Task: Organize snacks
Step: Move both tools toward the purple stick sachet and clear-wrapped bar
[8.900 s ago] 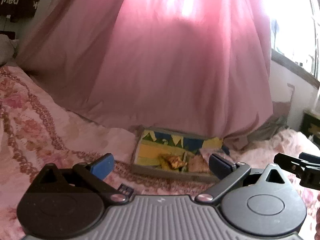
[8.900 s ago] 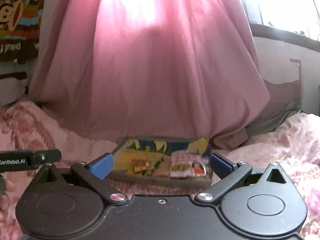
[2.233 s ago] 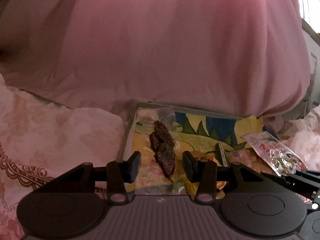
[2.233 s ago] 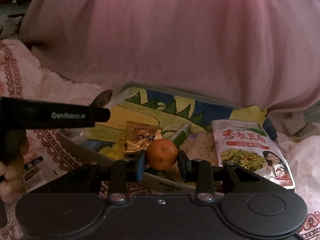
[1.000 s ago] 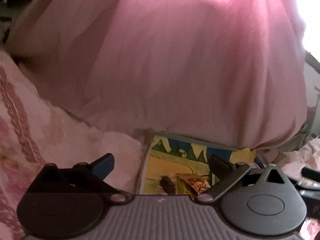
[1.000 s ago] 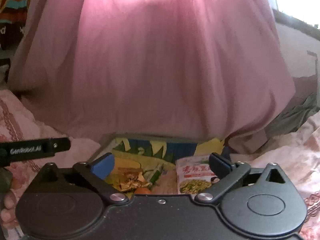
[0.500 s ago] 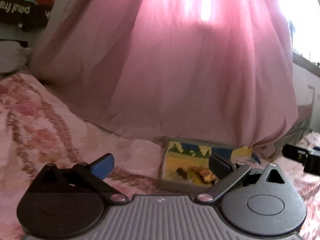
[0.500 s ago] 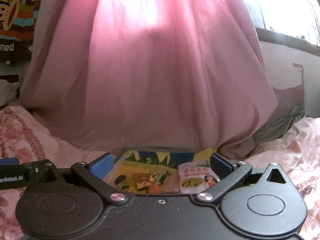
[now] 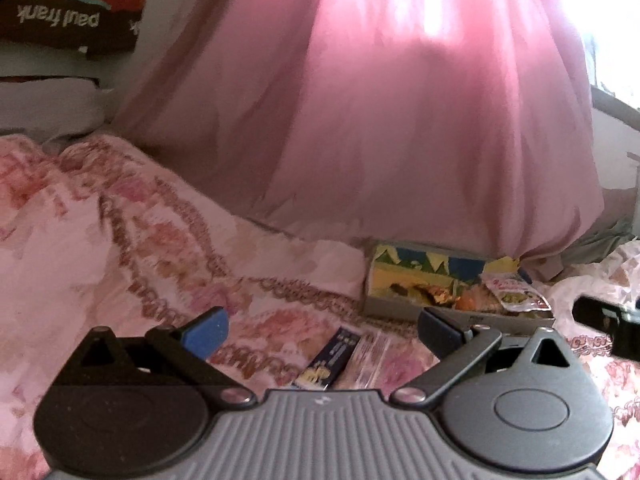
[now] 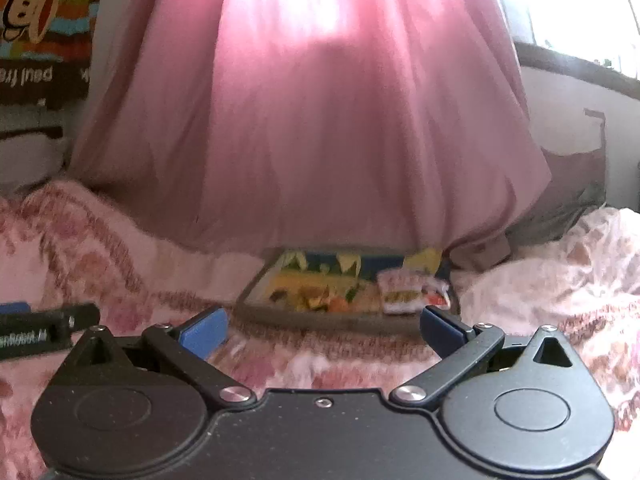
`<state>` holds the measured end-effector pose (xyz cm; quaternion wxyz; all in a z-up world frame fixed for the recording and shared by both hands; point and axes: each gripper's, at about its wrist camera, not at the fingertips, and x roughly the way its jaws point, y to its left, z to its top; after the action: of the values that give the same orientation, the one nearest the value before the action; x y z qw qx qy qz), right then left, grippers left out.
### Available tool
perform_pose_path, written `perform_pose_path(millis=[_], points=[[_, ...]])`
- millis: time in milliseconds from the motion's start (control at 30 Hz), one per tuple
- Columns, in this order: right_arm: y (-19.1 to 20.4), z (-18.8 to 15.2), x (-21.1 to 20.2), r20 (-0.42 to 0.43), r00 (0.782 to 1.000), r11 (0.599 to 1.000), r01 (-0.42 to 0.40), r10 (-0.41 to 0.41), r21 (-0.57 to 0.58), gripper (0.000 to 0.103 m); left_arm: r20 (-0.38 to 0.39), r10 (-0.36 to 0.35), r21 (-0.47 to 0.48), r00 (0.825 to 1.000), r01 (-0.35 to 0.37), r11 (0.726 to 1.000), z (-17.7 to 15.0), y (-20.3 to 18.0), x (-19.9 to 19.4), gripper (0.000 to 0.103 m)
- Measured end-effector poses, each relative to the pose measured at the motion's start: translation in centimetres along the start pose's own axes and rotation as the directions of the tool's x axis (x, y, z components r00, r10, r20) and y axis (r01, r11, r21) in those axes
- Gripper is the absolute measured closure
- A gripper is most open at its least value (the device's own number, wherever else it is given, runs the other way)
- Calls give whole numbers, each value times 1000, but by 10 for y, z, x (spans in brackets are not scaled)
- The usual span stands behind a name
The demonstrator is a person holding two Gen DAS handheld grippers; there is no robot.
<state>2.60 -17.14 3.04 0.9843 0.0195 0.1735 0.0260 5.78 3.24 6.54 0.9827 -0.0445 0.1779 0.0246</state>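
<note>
1. Ahead of the left gripper (image 9: pixel 322 326) and off to its right lies the tray (image 9: pixel 404 308), on the bed (image 9: pixel 120 248) at the foot of a pink curtain (image 9: pixel 400 120). Its fingers are spread wide with nothing between them.
2. Just in front of that gripper, between its fingertips and low in the left wrist view, a dark blue snack packet (image 9: pixel 328 360) and a pale wrapped bar (image 9: pixel 370 356) lie side by side on the bedspread, outside the tray.
3. Inside the tray, well ahead, sit an orange (image 9: pixel 464 303), some small wrappers too blurred to name, and a printed pouch (image 9: pixel 516 294) at its right end, partly over the rim.
4. My reading: the step in hand is a fresh pick, and these two loose items look like what remains to gather. The next move calls for tipping the left gripper down over the blue packet and closing on its long sides, since it lies flat on soft bedding.
5. From the right wrist view, the right gripper (image 10: pixel 322 326) is likewise wide apart and empty, held level and pointing almost straight at the tray (image 10: pixel 320 322), which lies ahead, well apart from the fingertips.
6. The orange (image 10: pixel 340 305) and the pouch (image 10: pixel 404 290) show there too, though the view is motion-blurred.
7. To the left of the right gripper, the left tool's dark body edges into view, so both are held low over the bed, side by side.
</note>
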Motion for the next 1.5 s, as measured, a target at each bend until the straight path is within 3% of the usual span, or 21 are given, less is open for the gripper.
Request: perform_pose_path(millis=[500, 800, 1500], points=[[19, -23, -15, -96, 995, 999, -26, 23, -24, 1, -65, 71, -66, 995, -75, 995, -18, 16, -29, 0], [20, -31, -4, -146, 989, 999, -32, 29, -19, 1, -115, 152, -4, 982, -154, 988, -21, 8, -16, 0], [28, -37, 10, -179, 982, 998, -60, 56, -17, 1, -219, 175, 23, 960, -174, 984, -25, 9, 6, 0]])
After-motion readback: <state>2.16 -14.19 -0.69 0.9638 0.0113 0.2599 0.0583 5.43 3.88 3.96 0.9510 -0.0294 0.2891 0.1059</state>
